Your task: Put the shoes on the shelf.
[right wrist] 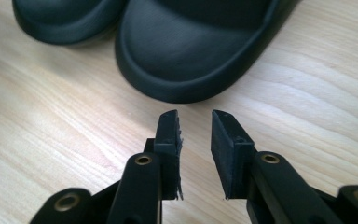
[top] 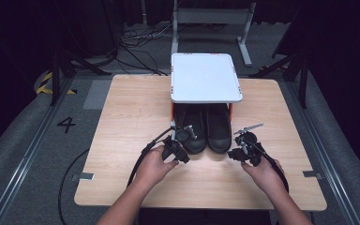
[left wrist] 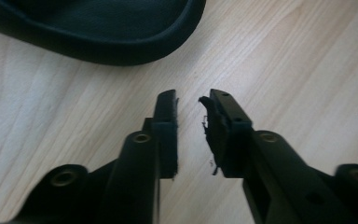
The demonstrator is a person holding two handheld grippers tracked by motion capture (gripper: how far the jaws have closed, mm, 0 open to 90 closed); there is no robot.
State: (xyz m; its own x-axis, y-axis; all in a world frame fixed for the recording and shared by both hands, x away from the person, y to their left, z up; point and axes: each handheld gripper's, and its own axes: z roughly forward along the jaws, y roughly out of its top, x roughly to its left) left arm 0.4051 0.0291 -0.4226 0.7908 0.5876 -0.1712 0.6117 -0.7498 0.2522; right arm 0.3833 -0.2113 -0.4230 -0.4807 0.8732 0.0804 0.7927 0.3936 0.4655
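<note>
Shoes: black pair [top: 206, 127], side by side on the bench [top: 122, 122] under the white-topped rack [top: 205, 77].
Your left claw [left wrist: 189, 105]: narrowly parted, empty, just short of the left shoe [left wrist: 98, 28].
Your right claw [right wrist: 195, 121]: narrowly parted, empty, before the right shoe's toe [right wrist: 191, 51].

both hands low, grippers angled toward twelve o'clock

left gripper [top: 183, 139] and right gripper [top: 240, 143] each show a narrow empty gap between the jaws; forearms enter from six o'clock.
</note>
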